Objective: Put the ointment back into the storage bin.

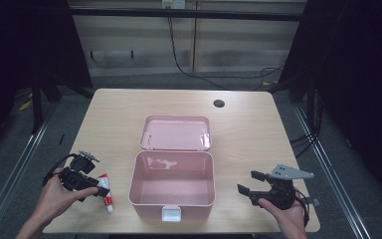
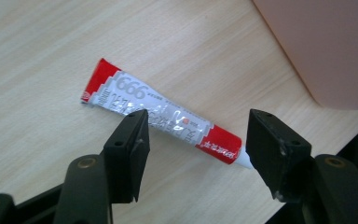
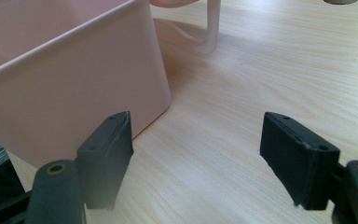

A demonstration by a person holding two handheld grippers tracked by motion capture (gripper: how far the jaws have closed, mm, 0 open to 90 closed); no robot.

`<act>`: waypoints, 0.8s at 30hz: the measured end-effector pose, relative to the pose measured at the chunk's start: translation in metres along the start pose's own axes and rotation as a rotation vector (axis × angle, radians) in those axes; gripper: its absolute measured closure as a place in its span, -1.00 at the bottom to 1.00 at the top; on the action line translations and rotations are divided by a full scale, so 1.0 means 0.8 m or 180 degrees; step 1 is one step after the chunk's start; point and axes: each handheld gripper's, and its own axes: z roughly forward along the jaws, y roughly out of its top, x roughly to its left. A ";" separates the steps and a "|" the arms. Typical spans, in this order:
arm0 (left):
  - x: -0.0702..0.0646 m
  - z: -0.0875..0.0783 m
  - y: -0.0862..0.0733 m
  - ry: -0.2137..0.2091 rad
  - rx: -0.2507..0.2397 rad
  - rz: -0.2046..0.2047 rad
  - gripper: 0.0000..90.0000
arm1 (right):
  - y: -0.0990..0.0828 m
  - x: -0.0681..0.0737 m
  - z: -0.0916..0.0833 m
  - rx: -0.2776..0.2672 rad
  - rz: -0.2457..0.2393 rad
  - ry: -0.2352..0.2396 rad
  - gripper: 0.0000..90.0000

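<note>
With its jaws spread around the red-and-silver ointment tube (image 2: 161, 117) lying at lower left beside the open pink plastic box (image 1: 172, 191), the left gripper (image 2: 193, 154) could pinch only the slippery cap end and squirt it away.

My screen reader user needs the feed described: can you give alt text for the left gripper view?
A red and silver tube lies flat on the wooden table, between the open black jaws of the left gripper, whose pads do not press on it. The pink box has a wall at the upper right.
</note>
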 end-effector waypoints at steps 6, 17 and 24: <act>0.005 0.013 0.005 0.0028 0.0135 -0.0043 -0.14 | 0.000 0.001 0.001 -0.0011 -0.0011 0.0020 -0.44; 0.004 0.030 0.011 -0.0005 0.0207 -0.0024 -0.07 | 0.000 0.002 0.002 0.0014 0.0009 0.0048 -0.46; 0.005 0.033 0.015 -0.0002 0.0257 -0.0013 -0.01 | -0.001 0.002 0.003 0.0043 0.0001 0.0070 -0.47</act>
